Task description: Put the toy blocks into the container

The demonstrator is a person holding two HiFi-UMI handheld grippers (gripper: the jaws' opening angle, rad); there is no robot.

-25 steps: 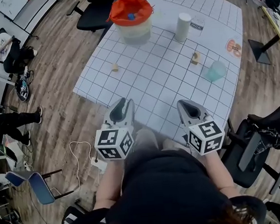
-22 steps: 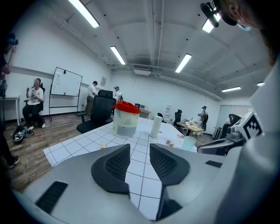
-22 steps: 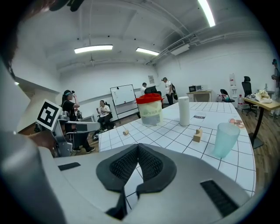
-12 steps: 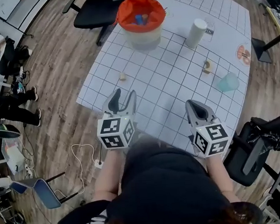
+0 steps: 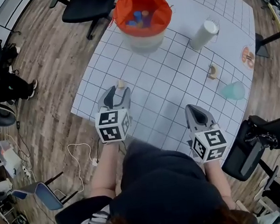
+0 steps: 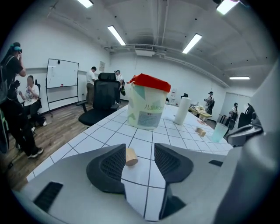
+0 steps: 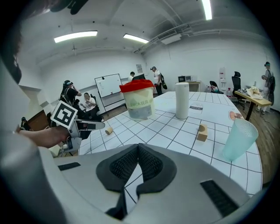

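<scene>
A clear container [image 5: 142, 21] with an orange rim stands at the table's far side, several coloured blocks inside; it also shows in the gripper views [image 6: 148, 107] [image 7: 139, 103]. A small wooden cylinder block [image 5: 120, 83] [image 6: 131, 156] lies on the white grid table [image 5: 172, 89]. My left gripper [image 5: 117, 93] [image 6: 140, 151] is open, its jaws just widened, and the block lies between the tips near the left jaw, unpressed. A wooden arch block [image 5: 212, 71] [image 7: 202, 132] lies to the right. My right gripper [image 5: 192, 110] [image 7: 138, 148] is shut and empty over the near table edge.
A white cylinder [image 5: 204, 34] and a teal cup [image 5: 233, 91] stand on the right half of the table. Black office chairs [image 5: 79, 4] [image 5: 250, 143] sit beyond the far left corner and by the right edge. People are off to the left.
My left gripper has moved forward and down to the cylinder block, and its jaws stand wider. The right gripper has advanced a little and stays shut.
</scene>
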